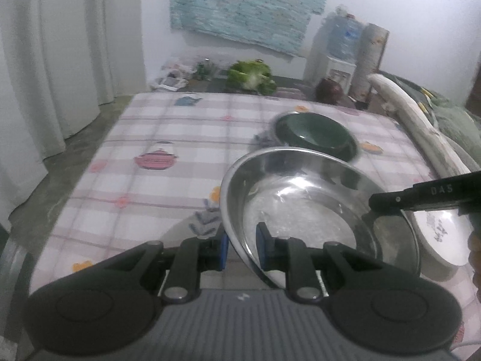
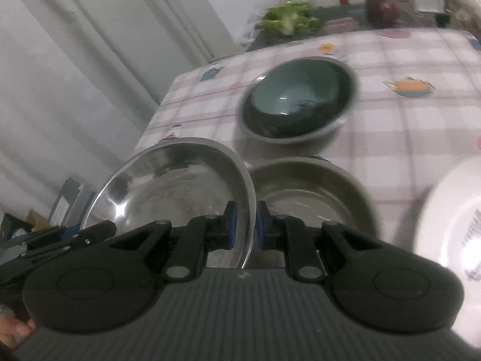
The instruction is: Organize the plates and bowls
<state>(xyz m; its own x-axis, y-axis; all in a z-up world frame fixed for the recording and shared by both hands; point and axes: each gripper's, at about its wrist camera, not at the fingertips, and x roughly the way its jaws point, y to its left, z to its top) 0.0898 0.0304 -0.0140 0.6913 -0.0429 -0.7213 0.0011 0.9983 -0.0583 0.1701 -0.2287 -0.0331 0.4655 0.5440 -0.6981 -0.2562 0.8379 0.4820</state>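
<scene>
Steel plate [image 1: 300,207], round, shallow and mirror-bright, held tilted above the checked tablecloth [image 1: 144,138], its rim pinched on two sides at once. Left gripper [image 1: 242,248] clamped on the near rim, blue pads [image 1: 261,249] pressing the thin edge from inside and outside. Right gripper [image 2: 246,227] likewise clenched on the opposite rim of the same plate [image 2: 180,186], blue pads [image 2: 231,222] tight on the metal; seen from the left wrist as a black arm [image 1: 421,198] reaching in from the right, lettered "DAS" in pale capitals. Beyond the lifted plate, a dark green glazed bowl [image 2: 300,96], smooth and glossy, nested in a second steel dish whose grey rim [image 2: 288,140] shows around it. Just beside the right gripper, a duller, matte steel bowl [image 2: 312,192] resting on the cloth. At the right edge, a white plate [image 2: 451,219], glossy, with printed markings too blurred to read; in the left wrist view [image 1: 442,234] the same plate with dark script, also illegible. Cloth soft-looking, pink and white plaid, printed with cartoon pots and teapots. Behind the table, pleated pale curtains [image 1: 60,45], a woven turquoise hanging [image 1: 249,3] on the wall, a leafy green vegetable [image 1: 251,76] and a clear water bottle [image 1: 345,34] on a white dispenser.
</scene>
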